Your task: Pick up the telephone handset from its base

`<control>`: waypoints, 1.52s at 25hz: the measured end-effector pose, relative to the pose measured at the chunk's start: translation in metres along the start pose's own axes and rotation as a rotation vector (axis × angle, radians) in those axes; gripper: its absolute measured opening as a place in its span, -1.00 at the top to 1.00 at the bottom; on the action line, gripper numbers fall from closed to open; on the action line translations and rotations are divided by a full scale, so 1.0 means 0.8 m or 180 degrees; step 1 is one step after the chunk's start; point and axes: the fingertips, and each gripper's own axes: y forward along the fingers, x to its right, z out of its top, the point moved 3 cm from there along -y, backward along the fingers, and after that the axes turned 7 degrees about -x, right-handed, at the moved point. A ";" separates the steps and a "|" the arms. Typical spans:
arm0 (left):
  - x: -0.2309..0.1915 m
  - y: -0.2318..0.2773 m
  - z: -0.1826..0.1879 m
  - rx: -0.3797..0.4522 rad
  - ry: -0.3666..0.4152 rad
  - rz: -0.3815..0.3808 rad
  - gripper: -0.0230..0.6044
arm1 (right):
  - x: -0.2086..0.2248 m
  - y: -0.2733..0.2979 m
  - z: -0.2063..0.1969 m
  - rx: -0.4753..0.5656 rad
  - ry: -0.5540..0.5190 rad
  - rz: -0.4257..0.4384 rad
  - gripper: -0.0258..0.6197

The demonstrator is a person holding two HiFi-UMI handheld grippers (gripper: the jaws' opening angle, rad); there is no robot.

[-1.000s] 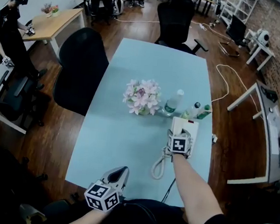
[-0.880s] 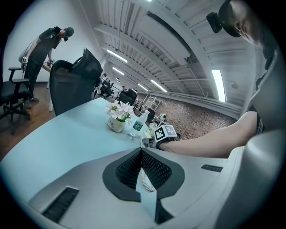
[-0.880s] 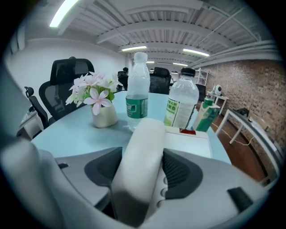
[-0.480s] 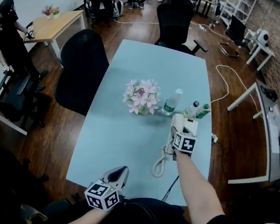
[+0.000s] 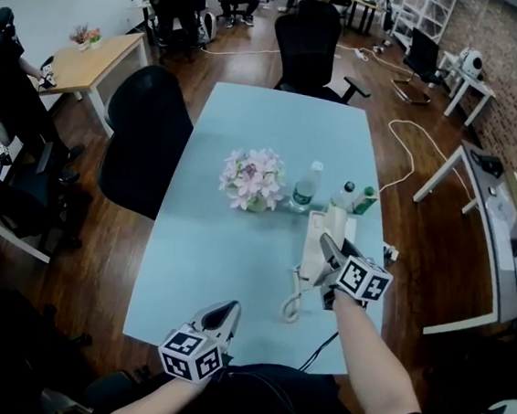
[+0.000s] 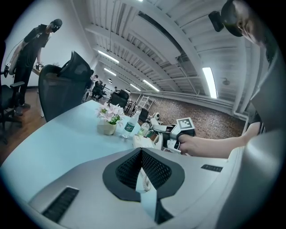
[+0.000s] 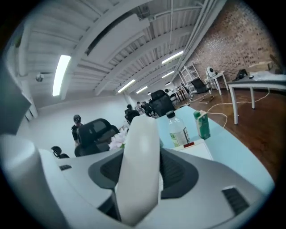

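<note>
The white telephone handset (image 7: 138, 165) stands upright between the jaws of my right gripper (image 7: 139, 154), whose pads press on both its sides. It hangs clear above the white telephone base (image 7: 196, 149). In the head view the right gripper (image 5: 327, 248) is tilted over the base (image 5: 312, 253) at the table's right side. The coiled cord (image 5: 292, 302) trails down toward the front edge. My left gripper (image 5: 223, 314) rests low at the near table edge, jaws together with nothing in them; in its own view (image 6: 141, 153) it looks toward the phone.
A pot of pink flowers (image 5: 254, 179), two clear bottles (image 5: 306, 184) (image 5: 342, 196) and a green carton (image 5: 363, 201) stand just behind the base on the light blue table (image 5: 227, 244). Black office chairs (image 5: 147, 135) flank the table. Cables lie on the floor at the right.
The right gripper has closed on the handset, rolled, and risen with it off the base. The left gripper has stayed put.
</note>
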 end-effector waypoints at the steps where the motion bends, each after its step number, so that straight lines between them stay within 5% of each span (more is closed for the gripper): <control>1: 0.002 0.001 0.002 -0.0002 0.0024 -0.0016 0.93 | -0.012 -0.016 0.000 0.0047 0.0019 0.0106 0.17; 13: 0.037 0.013 0.000 -0.0170 0.0271 -0.0223 0.93 | -0.111 -0.177 -0.062 0.0286 -0.0332 0.0814 0.17; 21: 0.043 0.015 -0.001 -0.0149 0.0309 -0.0281 0.93 | -0.107 -0.197 -0.118 0.0104 -0.0145 0.0775 0.17; 38: 0.044 -0.010 -0.012 -0.0116 0.0322 -0.0260 0.93 | -0.119 -0.190 -0.117 0.0164 -0.0226 0.0829 0.18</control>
